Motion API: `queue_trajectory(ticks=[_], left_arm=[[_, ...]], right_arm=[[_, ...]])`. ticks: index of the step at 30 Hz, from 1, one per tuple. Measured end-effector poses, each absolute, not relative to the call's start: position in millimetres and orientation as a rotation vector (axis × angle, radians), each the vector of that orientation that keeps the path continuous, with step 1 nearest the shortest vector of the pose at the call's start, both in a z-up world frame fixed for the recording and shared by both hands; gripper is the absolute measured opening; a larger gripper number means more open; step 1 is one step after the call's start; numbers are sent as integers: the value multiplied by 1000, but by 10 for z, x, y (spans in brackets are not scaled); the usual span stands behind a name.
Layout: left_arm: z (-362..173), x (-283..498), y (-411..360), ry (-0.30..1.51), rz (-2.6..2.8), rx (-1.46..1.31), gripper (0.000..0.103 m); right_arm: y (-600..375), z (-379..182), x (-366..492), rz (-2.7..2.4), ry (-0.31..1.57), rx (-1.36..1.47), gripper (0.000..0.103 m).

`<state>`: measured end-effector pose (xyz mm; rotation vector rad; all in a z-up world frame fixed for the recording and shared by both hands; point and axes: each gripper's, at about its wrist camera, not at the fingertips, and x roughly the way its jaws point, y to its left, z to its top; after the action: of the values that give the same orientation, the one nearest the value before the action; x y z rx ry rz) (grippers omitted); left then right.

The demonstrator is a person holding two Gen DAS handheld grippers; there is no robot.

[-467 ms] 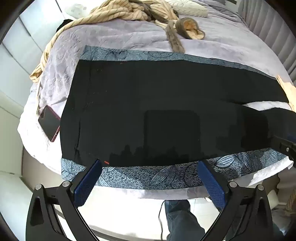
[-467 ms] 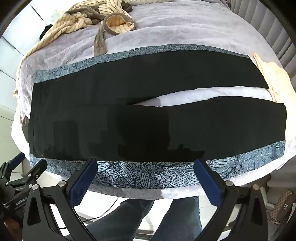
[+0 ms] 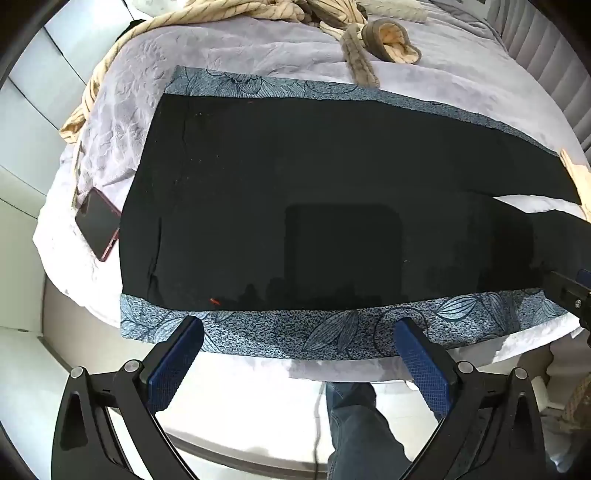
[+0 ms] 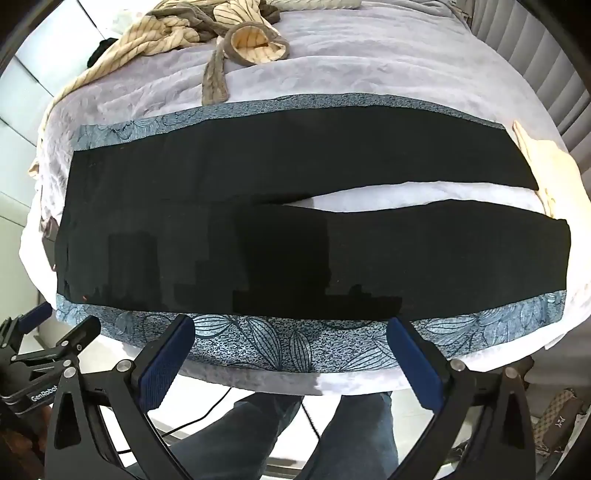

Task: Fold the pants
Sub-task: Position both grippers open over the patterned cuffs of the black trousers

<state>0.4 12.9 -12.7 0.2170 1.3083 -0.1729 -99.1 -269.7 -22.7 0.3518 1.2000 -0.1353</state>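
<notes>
The black pants [image 4: 295, 236] lie spread flat across a bed [image 4: 369, 74] with a lilac cover, waist at nine o'clock and the two legs running toward three o'clock, a wedge of bedcover showing between them. A blue leaf-patterned strip [image 4: 280, 343] borders the near leg along the bed's six o'clock edge, and a matching strip runs along the far leg at twelve o'clock.

The left tongs [image 3: 299, 336] hang wide open over the near edge by the waist end, nothing between the pads. The right tongs [image 4: 291, 332] are likewise spread wide and empty, over the near strip toward the middle of the pants. Neither touches the cloth as far as can be seen.

A phone [image 3: 98, 229] rests just beside the waist at nine o'clock. A striped cream garment [image 4: 173, 29] is heaped at the far side of the bed. The person's jeans-clad legs [image 4: 277, 435] stand below the edge.
</notes>
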Motion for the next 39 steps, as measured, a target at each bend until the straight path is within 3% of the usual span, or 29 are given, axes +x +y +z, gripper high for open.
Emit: queue_trajectory(ticks=[39], left_arm=[[-342, 27, 100, 1418, -155, 255, 103]], right_arm=[[-2652, -521, -1029, -105, 1334, 376, 103]])
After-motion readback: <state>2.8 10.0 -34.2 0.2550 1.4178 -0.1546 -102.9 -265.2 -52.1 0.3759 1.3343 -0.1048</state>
